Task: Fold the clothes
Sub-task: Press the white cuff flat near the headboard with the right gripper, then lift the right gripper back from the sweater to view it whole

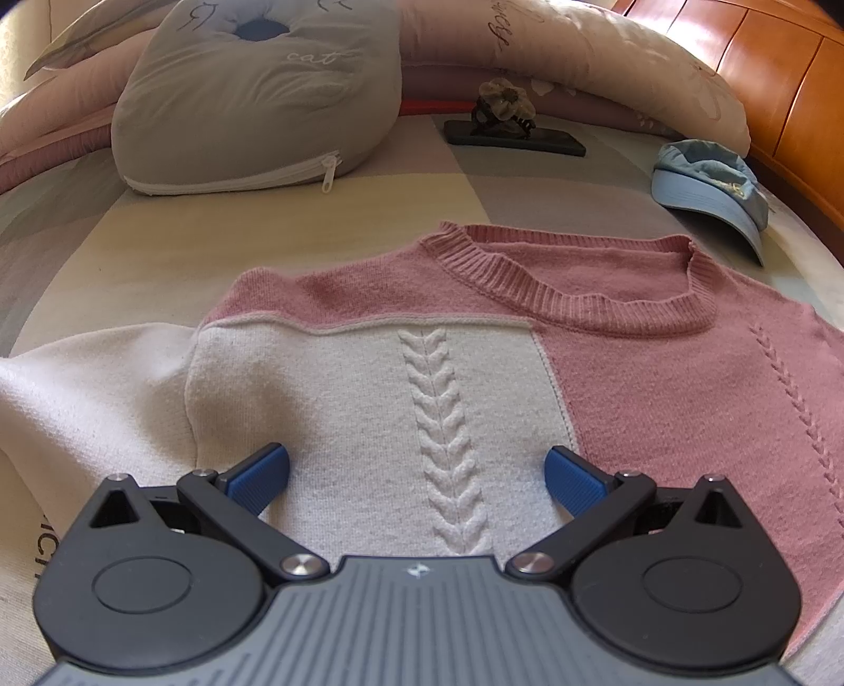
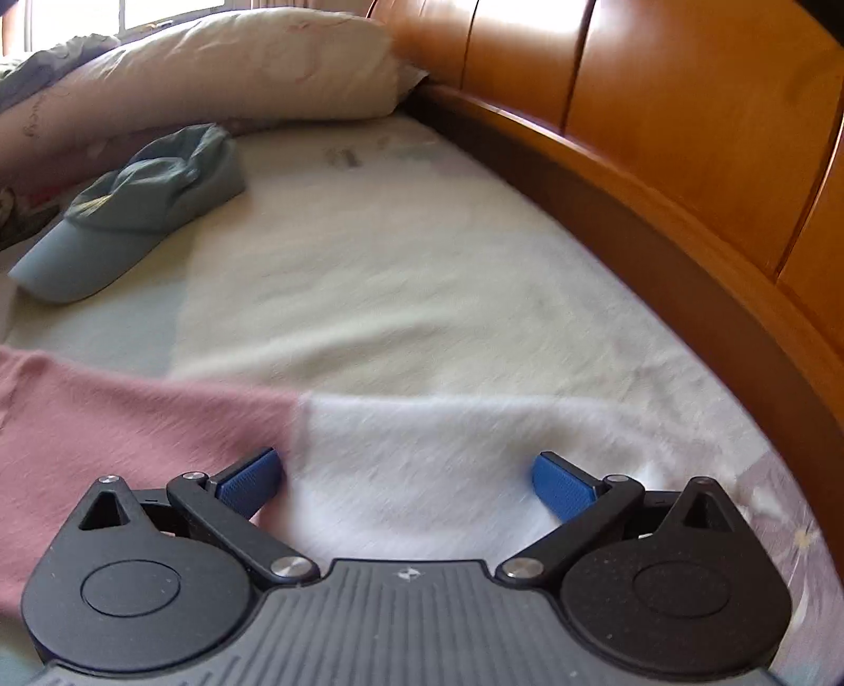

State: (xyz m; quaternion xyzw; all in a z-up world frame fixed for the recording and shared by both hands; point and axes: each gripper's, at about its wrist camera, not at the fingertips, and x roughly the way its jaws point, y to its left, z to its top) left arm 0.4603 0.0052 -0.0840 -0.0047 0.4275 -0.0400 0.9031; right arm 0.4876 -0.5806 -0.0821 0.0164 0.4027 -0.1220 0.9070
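A pink and white knit sweater point(image 1: 475, 337) lies flat on the bed, front up, its ribbed collar point(image 1: 591, 285) toward the pillows. My left gripper point(image 1: 416, 469) hovers open over the white cabled chest panel, blue fingertips point(image 1: 261, 475) spread wide with nothing between them. In the right wrist view, the sweater's sleeve point(image 2: 295, 448), pink on the left and white on the right, lies spread under my right gripper point(image 2: 406, 477). That gripper is open too, its jaws wide apart above the white part. The right view is blurred by motion.
A grey cat cushion point(image 1: 253, 100) and long pillows point(image 1: 580, 47) lie at the bed's far side. A dark phone with a flower hair clip point(image 1: 511, 132) rests behind the sweater. A blue cap point(image 1: 712, 184) point(image 2: 137, 211) sits near the wooden headboard point(image 2: 686, 158).
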